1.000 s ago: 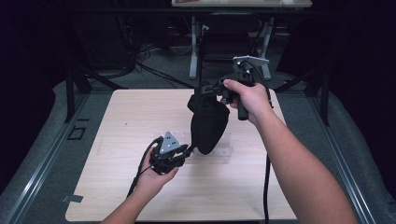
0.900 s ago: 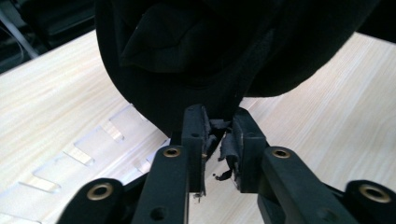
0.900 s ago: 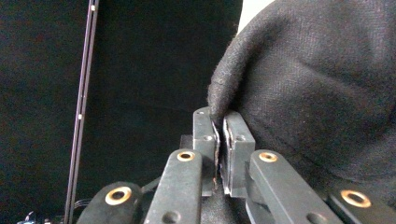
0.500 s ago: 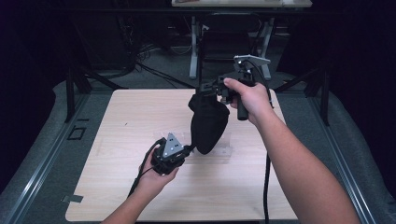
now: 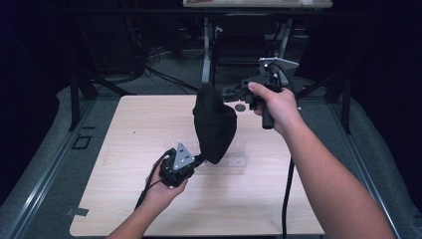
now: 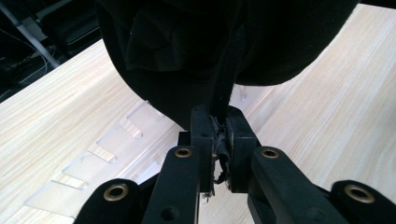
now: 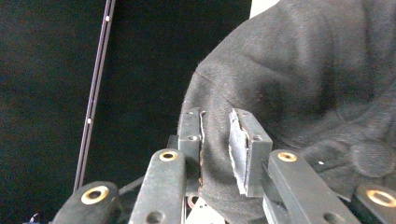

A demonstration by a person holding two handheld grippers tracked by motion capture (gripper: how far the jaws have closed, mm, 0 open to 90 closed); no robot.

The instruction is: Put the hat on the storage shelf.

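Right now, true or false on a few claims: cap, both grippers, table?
1. The left gripper is clamped on a strap of the black cap. True.
2. The cap lies flat on the table. False: it hangs in the air between the two grippers.
3. The right gripper has cap fabric between its jaws. True; the jaws have just been opening and one pad stands off the cloth.
4. A clear slotted rack lies on the table under the cap. True.
5. The cap is red. False: black.

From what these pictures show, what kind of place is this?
Probably a lab or recording workspace: a light wooden table stands between dark drapes, cables lie on the grey floor behind it, and metal stand legs rise beyond.
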